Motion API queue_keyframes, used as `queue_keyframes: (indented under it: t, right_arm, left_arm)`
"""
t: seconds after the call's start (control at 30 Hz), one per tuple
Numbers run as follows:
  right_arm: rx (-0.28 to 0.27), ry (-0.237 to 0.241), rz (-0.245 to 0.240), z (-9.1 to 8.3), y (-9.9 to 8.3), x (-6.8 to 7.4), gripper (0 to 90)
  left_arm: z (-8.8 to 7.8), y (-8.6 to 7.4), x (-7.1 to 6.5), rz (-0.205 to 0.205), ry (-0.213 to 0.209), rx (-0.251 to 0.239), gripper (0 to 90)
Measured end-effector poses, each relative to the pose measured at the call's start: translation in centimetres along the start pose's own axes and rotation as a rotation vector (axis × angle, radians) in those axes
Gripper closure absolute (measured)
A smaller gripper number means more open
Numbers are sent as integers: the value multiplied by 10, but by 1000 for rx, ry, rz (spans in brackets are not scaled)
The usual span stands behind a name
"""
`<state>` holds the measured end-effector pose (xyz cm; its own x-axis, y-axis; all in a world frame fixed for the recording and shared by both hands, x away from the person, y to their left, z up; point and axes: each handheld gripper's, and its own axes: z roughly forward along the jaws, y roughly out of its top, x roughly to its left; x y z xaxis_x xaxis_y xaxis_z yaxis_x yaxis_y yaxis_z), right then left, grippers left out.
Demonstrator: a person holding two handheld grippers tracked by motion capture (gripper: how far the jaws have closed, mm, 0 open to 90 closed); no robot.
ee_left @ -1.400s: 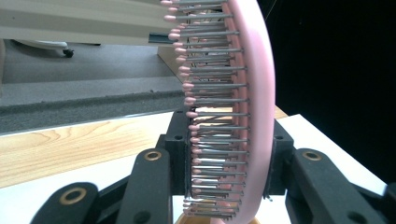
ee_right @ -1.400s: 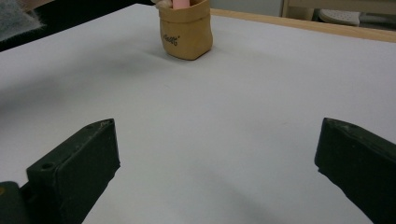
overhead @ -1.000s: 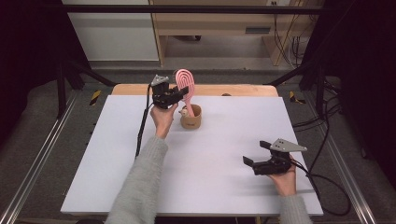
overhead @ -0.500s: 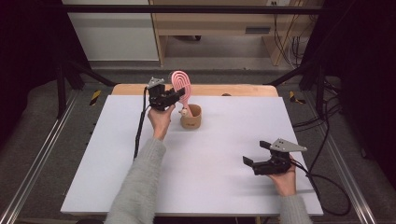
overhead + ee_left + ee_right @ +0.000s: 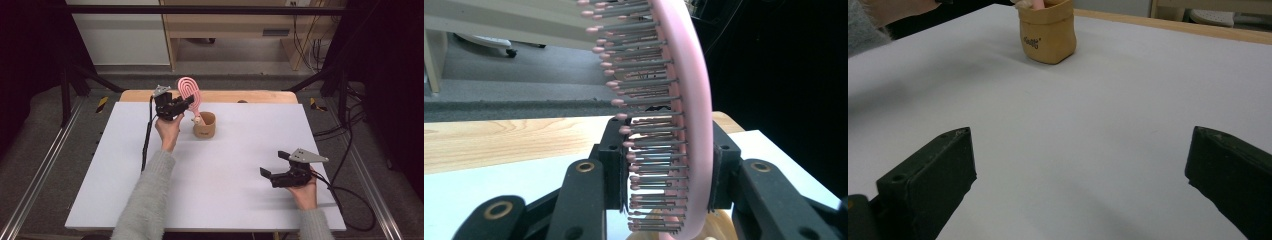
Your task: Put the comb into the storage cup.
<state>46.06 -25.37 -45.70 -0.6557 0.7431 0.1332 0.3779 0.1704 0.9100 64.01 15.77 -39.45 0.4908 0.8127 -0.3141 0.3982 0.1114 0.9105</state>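
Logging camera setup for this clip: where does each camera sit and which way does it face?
High view: above the near edge, facing forward and down on the table; both forearms and hands.
Left gripper view: on the left gripper, facing the pink hairbrush between its jaws.
Right gripper view: on the right gripper, low over the table.
Shared: the tan cup.

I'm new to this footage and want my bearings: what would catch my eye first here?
The pink hairbrush stands out, its handle down in a small tan cup near the table's far edge. The left tool has its jaws on either side of the brush head, seemingly gripping it. The right tool rests open over the bare white table, near the front right corner.
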Motion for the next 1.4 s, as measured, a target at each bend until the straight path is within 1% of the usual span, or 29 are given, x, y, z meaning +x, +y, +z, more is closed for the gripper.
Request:
queue_keyframes:
  t: [0.23,0.3,0.43,0.5,0.6,0.77,0.9,1.03,1.1,1.2,1.3,1.4]
  right_arm:
    - [1,0,0,0,0,0,2]
    - [1,-1,0,0,0,0,2]
    - [-1,1,-1,0,0,0,2]
    - [-2,0,0,0,0,0,2]
    - [-1,0,-1,0,0,0,2]
    - [-2,1,0,0,0,0,2]
    - [-2,0,-1,0,0,0,2]
    - [-1,-1,0,0,0,0,2]
    - [-1,0,1,0,0,0,2]
    - [-1,-1,-2,0,0,0,2]
    - [-1,0,-2,0,0,0,2]
    - [-2,0,-2,0,0,0,2]
  left_arm:
    - [-1,-1,0,6,5,-1,606]
    - [-1,0,0,12,12,1,603]
    - [-1,0,0,11,10,4,597]
    - [-2,1,1,20,14,6,586]
    - [-4,2,2,27,21,13,556]
    - [-10,3,4,29,27,8,510]
    - [-13,4,5,42,27,23,466]
    - [-17,3,6,39,9,11,420]
    - [-20,4,6,34,-4,14,386]
    - [-26,5,5,48,3,5,351]
    - [-31,6,5,49,-12,0,312]
    - [-36,7,5,54,-18,10,255]
